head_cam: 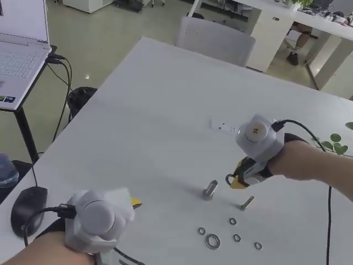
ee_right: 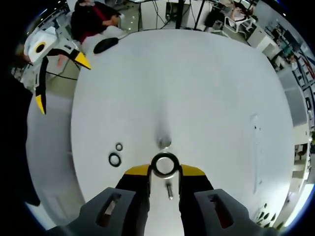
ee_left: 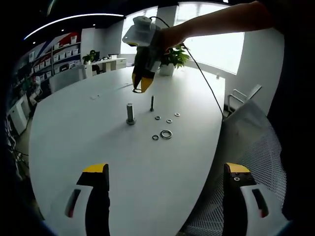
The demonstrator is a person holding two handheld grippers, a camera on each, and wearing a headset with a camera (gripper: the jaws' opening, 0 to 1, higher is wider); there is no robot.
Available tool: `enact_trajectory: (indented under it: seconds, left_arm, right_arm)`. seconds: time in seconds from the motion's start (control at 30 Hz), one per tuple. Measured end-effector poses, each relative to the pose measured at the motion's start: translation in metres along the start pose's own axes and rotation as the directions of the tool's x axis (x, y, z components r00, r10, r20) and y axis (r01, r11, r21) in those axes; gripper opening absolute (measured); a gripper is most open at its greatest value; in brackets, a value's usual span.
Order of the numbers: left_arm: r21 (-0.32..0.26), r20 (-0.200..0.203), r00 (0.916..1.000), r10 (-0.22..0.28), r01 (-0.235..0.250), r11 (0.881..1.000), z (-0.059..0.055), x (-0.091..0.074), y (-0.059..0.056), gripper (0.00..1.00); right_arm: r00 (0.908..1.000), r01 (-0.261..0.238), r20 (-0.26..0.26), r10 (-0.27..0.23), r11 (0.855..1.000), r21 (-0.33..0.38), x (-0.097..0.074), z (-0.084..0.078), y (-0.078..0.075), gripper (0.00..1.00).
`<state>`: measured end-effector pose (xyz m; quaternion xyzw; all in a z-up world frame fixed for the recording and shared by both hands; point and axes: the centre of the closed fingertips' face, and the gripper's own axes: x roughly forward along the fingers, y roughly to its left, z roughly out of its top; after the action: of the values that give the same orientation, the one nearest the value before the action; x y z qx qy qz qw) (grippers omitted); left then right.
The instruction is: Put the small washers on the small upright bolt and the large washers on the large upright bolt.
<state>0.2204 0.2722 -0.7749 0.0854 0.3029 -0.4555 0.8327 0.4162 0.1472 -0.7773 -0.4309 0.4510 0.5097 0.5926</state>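
Lower left, head view: your left gripper point(ee_left: 166, 172) sits low over the table point(head_cam: 138, 110) with its tongs spread wide and nothing between them. My reading is that it is parked clear of the work.

Centre: the large bolt point(head_cam: 209, 189) stands on its head with the shank up. The small bolt point(head_cam: 246, 203) is just to its right, and the left gripper view shows it upright. Below them lie the loose small washers point(head_cam: 233, 221), four by my count. One spare large washer point(head_cam: 213, 241) lies among them, apart from both bolts. None is on a bolt yet.

Right: your right gripper point(head_cam: 234, 181) is clamped on the held washer point(ee_right: 165, 155), a large one. It is pinched by the rim and held level in the air, which probably leaves the hole free for the shank. In the right gripper view the large bolt's tip shows just above the ring, not through it. You'll need to centre the hole over the tip before lowering, or the washer may catch on the edge.
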Motion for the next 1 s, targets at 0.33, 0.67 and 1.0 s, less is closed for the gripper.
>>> enact_trajectory:
  seconds: [0.33,0.67,1.0]
  left_arm:
    - [-0.004,0.0,1.0,-0.007,0.007,1.0,0.002,0.002,0.001,0.96]
    - [-0.014,-0.005,1.0,0.003,-0.003,1.0,-0.002,-0.003,0.012,0.94]
    - [-0.029,-0.021,0.9998,-0.002,0.001,1.0,-0.007,-0.002,0.016,0.94]
  right_arm:
    - [0.9998,-0.016,-0.013,0.016,1.0,-0.024,0.015,0.01,0.003,0.21]
    - [0.9997,-0.022,-0.014,0.022,0.999,-0.026,0.033,0.022,0.0,0.21]
    - [0.9974,-0.045,-0.057,0.043,0.998,-0.04,0.042,0.016,0.002,0.21]
